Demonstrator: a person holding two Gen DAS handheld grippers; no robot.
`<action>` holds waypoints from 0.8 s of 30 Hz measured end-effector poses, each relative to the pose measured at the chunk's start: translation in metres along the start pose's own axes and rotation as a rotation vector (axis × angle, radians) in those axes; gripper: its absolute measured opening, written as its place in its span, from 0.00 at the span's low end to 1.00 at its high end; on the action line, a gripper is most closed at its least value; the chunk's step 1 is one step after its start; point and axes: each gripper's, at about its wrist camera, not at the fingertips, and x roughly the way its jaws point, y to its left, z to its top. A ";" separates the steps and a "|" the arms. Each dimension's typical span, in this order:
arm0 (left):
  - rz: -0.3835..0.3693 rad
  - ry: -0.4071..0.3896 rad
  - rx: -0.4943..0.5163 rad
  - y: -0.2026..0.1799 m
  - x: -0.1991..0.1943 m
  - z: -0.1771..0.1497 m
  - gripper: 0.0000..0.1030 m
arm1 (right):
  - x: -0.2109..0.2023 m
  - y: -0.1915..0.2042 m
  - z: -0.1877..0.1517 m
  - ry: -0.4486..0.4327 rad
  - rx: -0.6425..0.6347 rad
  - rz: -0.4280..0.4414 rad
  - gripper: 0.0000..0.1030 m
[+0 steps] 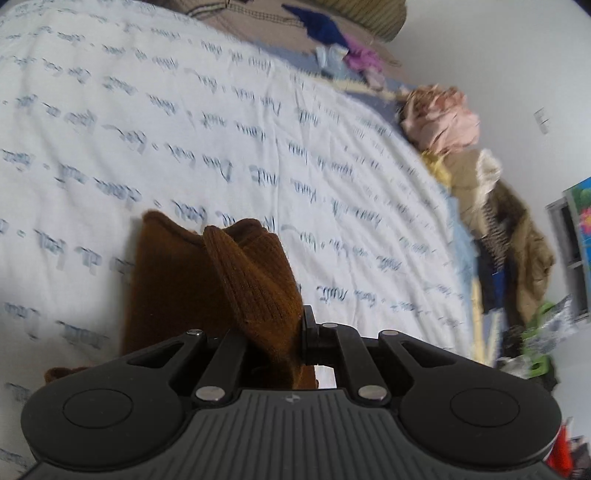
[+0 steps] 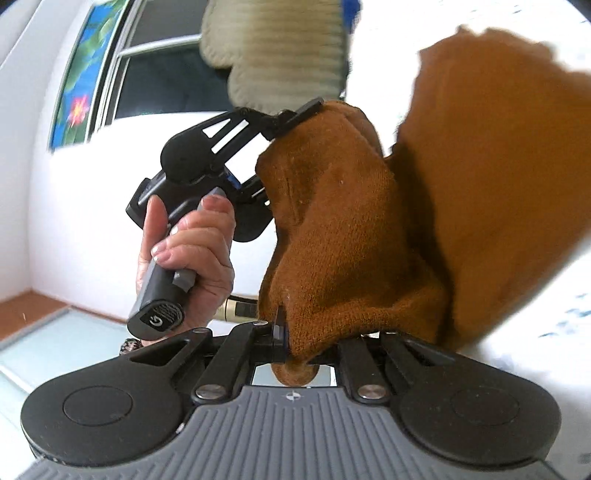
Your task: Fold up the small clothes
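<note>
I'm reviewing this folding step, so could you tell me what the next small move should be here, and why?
Probably lower both grippers together toward the white bedspread and lay the brown knit garment flat. The left gripper and the right gripper are each shut on an edge of it, and it hangs bunched and creased between them above the bed, so it seems too crumpled to fold cleanly yet.

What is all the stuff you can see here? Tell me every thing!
brown knitted garment: one, brown, lifted over the bed, held by both tools
bedspread: one, white with bluish writing, covering the bed
clothes pile: one heap, pink, beige, yellow and dark, along the bed's far edge
blue and purple clothes: a few, near the striped pillow
flower picture: one, blue with a pink flower, on the wall
left tool: one, black, shut on the garment
right tool: one, black, shut on the garment
hand: one, gripping the left tool's handle
</note>
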 end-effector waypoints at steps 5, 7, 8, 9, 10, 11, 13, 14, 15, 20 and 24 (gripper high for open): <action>0.120 0.046 -0.024 -0.026 0.047 -0.016 0.08 | -0.022 -0.032 0.011 -0.021 0.197 -0.004 0.48; 0.156 0.057 -0.040 -0.034 0.056 -0.020 0.09 | -0.034 -0.044 0.013 -0.028 0.274 0.014 0.67; 0.177 0.069 -0.043 -0.038 0.060 -0.022 0.09 | -0.041 -0.051 0.015 -0.026 0.328 0.039 0.74; 0.189 0.076 -0.038 -0.043 0.063 -0.023 0.10 | -0.045 -0.056 0.016 -0.026 0.366 0.064 0.74; 0.194 0.077 -0.035 -0.047 0.063 -0.024 0.10 | -0.052 -0.060 0.017 -0.034 0.379 0.074 0.74; 0.193 0.076 -0.043 -0.050 0.063 -0.024 0.10 | -0.058 -0.061 0.017 -0.049 0.378 0.076 0.74; 0.182 0.091 -0.086 -0.053 0.062 -0.022 0.10 | -0.064 -0.068 0.014 -0.062 0.401 0.114 0.74; 0.172 0.104 -0.109 -0.055 0.062 -0.021 0.10 | -0.071 -0.070 0.013 -0.069 0.426 0.130 0.75; 0.162 0.113 -0.132 -0.056 0.061 -0.020 0.10 | -0.074 -0.075 0.013 -0.077 0.442 0.135 0.75; 0.117 0.098 -0.134 -0.074 0.052 -0.019 0.11 | -0.101 -0.087 0.001 -0.113 0.466 0.151 0.78; 0.067 0.089 -0.083 -0.072 0.039 -0.020 0.11 | -0.124 -0.099 0.008 -0.145 0.508 0.133 0.79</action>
